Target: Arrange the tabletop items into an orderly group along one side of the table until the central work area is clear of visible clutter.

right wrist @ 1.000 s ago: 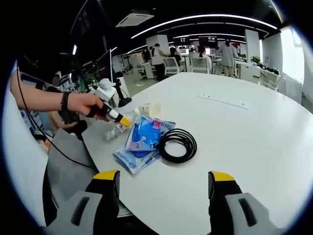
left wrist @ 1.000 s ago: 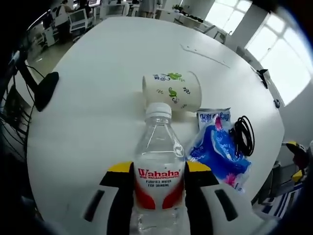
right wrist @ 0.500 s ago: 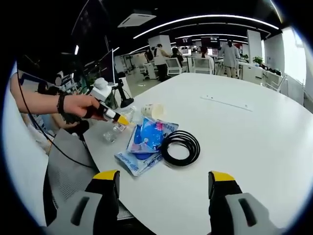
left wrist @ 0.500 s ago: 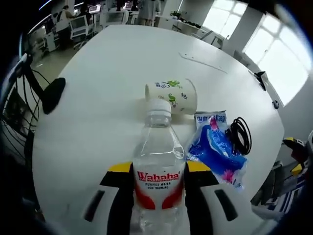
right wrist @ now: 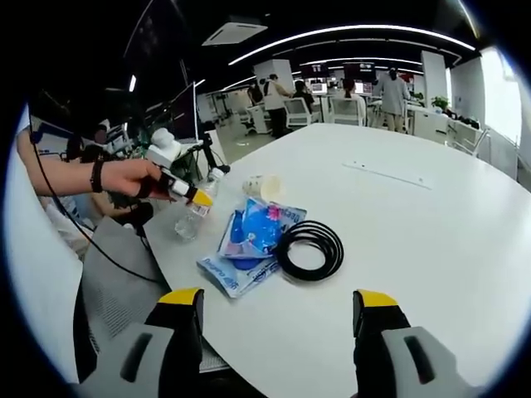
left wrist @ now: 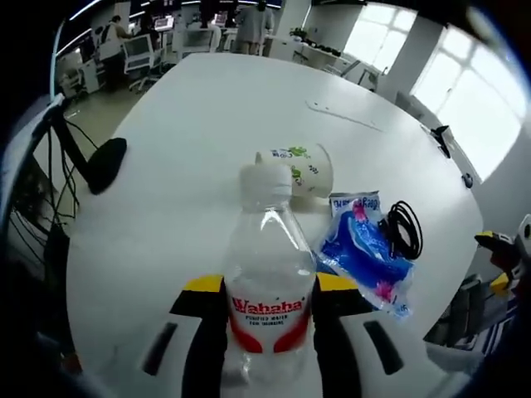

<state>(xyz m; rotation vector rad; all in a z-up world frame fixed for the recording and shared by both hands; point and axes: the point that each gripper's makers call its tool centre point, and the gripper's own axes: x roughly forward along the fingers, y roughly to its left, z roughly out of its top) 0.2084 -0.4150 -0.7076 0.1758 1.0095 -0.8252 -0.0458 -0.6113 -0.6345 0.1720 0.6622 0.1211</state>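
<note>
The white table (right wrist: pixel 431 224) spreads wide. Near its left edge in the right gripper view lies the blue packet (right wrist: pixel 249 240), the coiled black cable (right wrist: pixel 309 249) touching its right side. The left gripper (left wrist: pixel 269 311) clamps the clear Wahaha bottle (left wrist: pixel 268 282) between its jaws, tilted above the table near that edge. Beyond the bottle cap lies the paper cup (left wrist: pixel 303 168), tipped on its side. The right gripper (right wrist: pixel 278 319) hangs over the near edge, jaws spread, holding nothing.
</note>
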